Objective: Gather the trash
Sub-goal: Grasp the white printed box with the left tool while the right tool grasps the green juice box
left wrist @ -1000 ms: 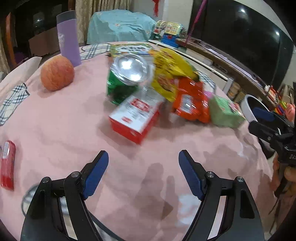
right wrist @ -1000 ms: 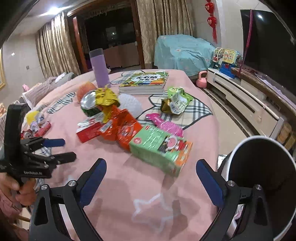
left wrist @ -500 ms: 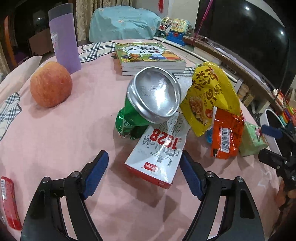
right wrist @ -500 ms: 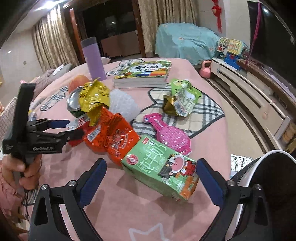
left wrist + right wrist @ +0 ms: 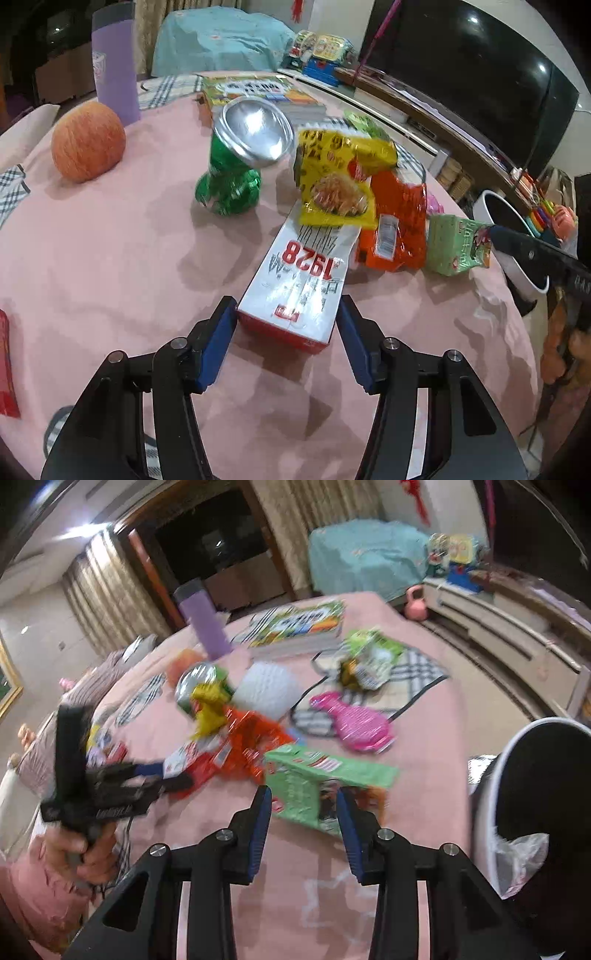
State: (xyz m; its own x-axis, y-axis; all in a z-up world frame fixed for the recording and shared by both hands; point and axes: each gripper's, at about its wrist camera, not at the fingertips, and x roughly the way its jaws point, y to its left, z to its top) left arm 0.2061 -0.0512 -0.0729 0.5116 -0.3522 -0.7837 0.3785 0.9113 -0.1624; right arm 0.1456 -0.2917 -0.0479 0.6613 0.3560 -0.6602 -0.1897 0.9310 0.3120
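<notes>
My left gripper [image 5: 286, 314] has its blue pads against both sides of the near end of a red and white "1928" box [image 5: 303, 277] lying on the pink tablecloth. A yellow snack bag [image 5: 336, 184] and an orange wrapper [image 5: 399, 218] lean on the box's far end. A crushed green can [image 5: 236, 173] stands behind. My right gripper [image 5: 303, 805] has its pads on both sides of a green carton [image 5: 317, 782] near the table edge. The left gripper [image 5: 162, 775] shows in the right wrist view at the box. The white trash bin [image 5: 491, 812] stands to the right.
An apple [image 5: 86, 146], a purple tumbler [image 5: 114, 59] and a stack of books [image 5: 258, 92] stand at the back. A pink pouch [image 5: 354, 723], a green snack bag [image 5: 369, 657] and a white foam net [image 5: 266, 686] lie beyond. A red wrapper [image 5: 5, 369] lies at left.
My left gripper moved forward and narrowed around the box's near end. My right gripper moved forward and narrowed around the green carton.
</notes>
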